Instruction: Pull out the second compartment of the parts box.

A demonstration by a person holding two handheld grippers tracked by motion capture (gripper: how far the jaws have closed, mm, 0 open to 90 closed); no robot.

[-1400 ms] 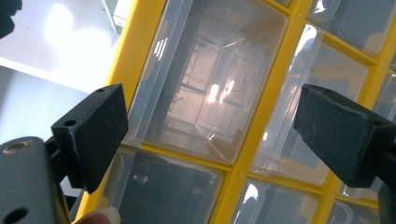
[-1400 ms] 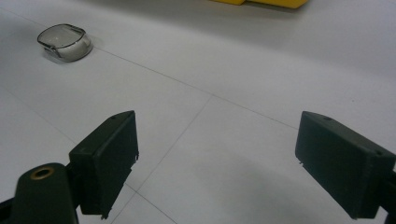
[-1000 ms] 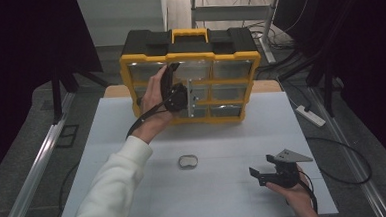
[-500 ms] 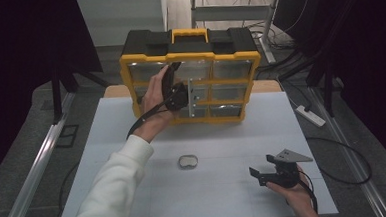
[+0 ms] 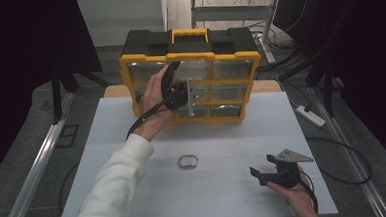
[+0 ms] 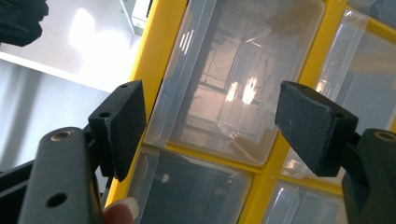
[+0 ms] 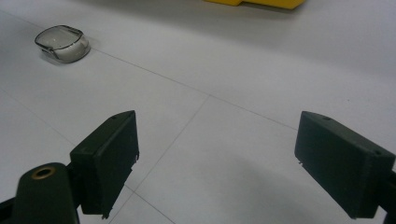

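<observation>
A yellow and black organiser case (image 5: 188, 57) stands upright at the back of the white table, its clear drawers facing me. My left gripper (image 5: 186, 95) is held up against its front. In the left gripper view, the left gripper (image 6: 212, 112) has one clear drawer (image 6: 229, 79) between its jaws, which have just been closing. Its pads lie over the yellow frame bars (image 6: 154, 56) on either side, and I see no pressing grip. My right gripper (image 5: 263, 166) rests open near the table's front right, the right gripper (image 7: 215, 154) holding nothing. A small clear cup (image 5: 188, 162) (image 7: 63, 43) lies mid-table.
The white table (image 5: 232, 136) has bare room around the cup and between the two hands. A white power strip (image 5: 310, 116) lies on the floor to the right. A metal rail (image 5: 29, 172) runs along the left side.
</observation>
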